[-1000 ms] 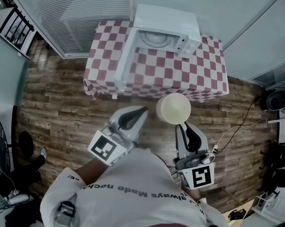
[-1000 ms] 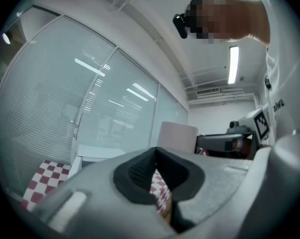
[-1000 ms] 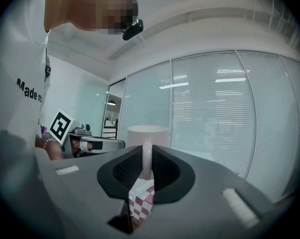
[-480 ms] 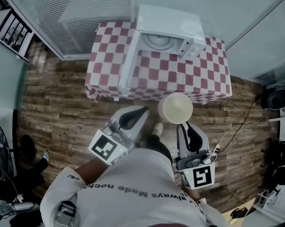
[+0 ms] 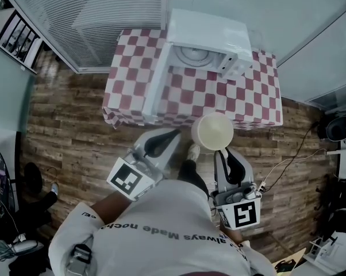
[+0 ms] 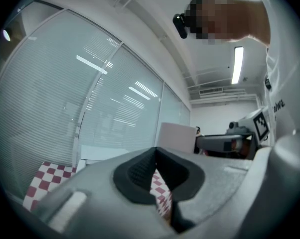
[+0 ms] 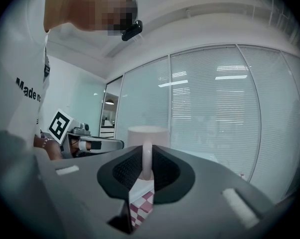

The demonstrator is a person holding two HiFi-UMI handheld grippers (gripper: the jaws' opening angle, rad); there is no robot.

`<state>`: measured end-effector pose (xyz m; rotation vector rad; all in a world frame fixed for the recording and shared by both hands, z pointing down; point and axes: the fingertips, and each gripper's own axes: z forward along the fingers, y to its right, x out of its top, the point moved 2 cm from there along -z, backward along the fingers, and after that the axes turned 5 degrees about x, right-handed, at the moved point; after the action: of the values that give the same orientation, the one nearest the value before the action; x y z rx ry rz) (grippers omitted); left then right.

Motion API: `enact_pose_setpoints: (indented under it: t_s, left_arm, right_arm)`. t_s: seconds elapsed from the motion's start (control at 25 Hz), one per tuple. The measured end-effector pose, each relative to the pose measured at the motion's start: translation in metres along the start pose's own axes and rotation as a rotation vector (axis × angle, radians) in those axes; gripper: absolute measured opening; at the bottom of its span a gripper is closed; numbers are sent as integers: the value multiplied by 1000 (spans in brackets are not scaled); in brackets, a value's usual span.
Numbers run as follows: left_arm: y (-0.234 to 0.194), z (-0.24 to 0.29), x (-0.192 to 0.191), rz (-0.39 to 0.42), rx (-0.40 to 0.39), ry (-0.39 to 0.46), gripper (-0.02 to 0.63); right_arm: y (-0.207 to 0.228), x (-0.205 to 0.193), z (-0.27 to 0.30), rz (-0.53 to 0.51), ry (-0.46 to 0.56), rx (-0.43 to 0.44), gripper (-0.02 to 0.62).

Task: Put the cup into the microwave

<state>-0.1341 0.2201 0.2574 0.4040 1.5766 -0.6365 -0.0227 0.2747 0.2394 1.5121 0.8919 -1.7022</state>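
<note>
The left gripper (image 5: 173, 134) is clenched on nothing, jaws together, held above the floor (image 5: 64, 125) short of the table (image 5: 122, 91). The right gripper (image 5: 223, 152) grasps the cup (image 5: 213, 131) by its handle (image 7: 146, 159), one jaw pressed on each side. The cup is upright in the air above the table's near edge. Farther back, the microwave (image 5: 210, 32) stands on the table, its door (image 5: 156, 79) swung open to the left. The cup is outside it.

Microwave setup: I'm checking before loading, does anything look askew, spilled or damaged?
Nothing stands out: the microwave stands on the checked table with its door open, and the cup is held upright by its handle in the right gripper.
</note>
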Motion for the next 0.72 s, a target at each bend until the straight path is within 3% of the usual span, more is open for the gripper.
enact_pose_setpoints:
  t_s: [0.72]
  left_arm:
    - [-37, 148, 11, 30, 105, 36, 5]
  right_arm:
    - [152, 2, 56, -18, 18, 109, 41]
